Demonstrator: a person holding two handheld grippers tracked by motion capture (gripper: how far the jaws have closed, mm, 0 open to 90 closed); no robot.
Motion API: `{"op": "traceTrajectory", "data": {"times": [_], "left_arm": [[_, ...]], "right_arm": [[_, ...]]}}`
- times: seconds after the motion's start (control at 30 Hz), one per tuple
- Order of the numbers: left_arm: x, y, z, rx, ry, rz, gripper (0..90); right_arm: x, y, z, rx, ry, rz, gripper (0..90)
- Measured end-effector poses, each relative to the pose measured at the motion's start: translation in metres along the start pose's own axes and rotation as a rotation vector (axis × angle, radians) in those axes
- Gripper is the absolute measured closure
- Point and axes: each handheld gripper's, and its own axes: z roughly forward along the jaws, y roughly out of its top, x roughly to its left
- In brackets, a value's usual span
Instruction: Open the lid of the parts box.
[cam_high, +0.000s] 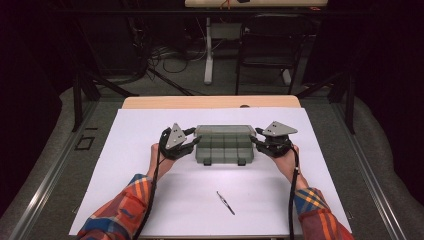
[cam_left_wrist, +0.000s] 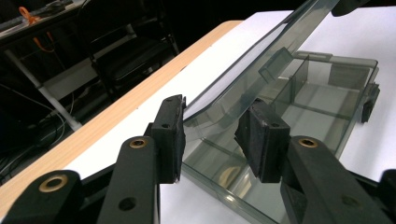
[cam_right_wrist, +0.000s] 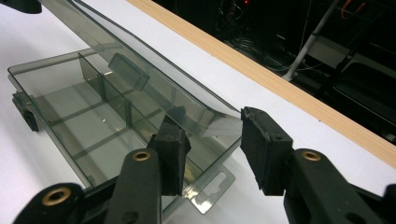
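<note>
A smoky clear compartment box (cam_high: 223, 150) lies in the middle of the white sheet, its lid (cam_high: 223, 131) tilted up off the base. My left gripper (cam_high: 191, 138) is at the box's left end and my right gripper (cam_high: 256, 137) at its right end. In the left gripper view the lid (cam_left_wrist: 261, 60) rises over the empty compartments (cam_left_wrist: 322, 102), and its near corner sits between the pads of the left gripper (cam_left_wrist: 210, 126). The right gripper view shows the same: the lid (cam_right_wrist: 140, 56) over the base (cam_right_wrist: 70, 112), its corner held in the right gripper (cam_right_wrist: 210, 130).
Metal tweezers (cam_high: 225, 202) lie on the white sheet (cam_high: 150, 125) near the front, between the person's forearms. The wooden table edge (cam_high: 210, 102) runs along the back, with a black chair (cam_high: 270, 45) and cables on the floor beyond.
</note>
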Motion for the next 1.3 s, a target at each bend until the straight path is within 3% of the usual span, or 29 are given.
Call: {"op": "traceTrajectory", "data": {"times": [0.17,0.47,0.63,0.83,1.3], "left_arm": [[0.007,0.006,0.000,0.005,0.001,0.000,64.4],[0.017,0.010,0.002,-0.004,-0.028,-0.034,66.5],[0.020,0.013,0.004,0.023,-0.018,-0.035,70.8],[0.026,0.014,0.006,0.008,-0.024,-0.061,72.3],[0.034,0.020,0.010,0.010,-0.015,-0.077,75.8]], "right_arm": [[-0.002,0.007,0.001,0.001,-0.003,-0.003,66.2],[-0.011,0.013,0.005,0.000,0.000,0.041,70.8],[-0.014,0.015,0.007,-0.002,-0.002,0.056,72.0],[-0.017,0.018,0.009,-0.003,-0.002,0.068,72.8],[-0.023,0.020,0.014,0.004,-0.016,0.099,77.2]]}}
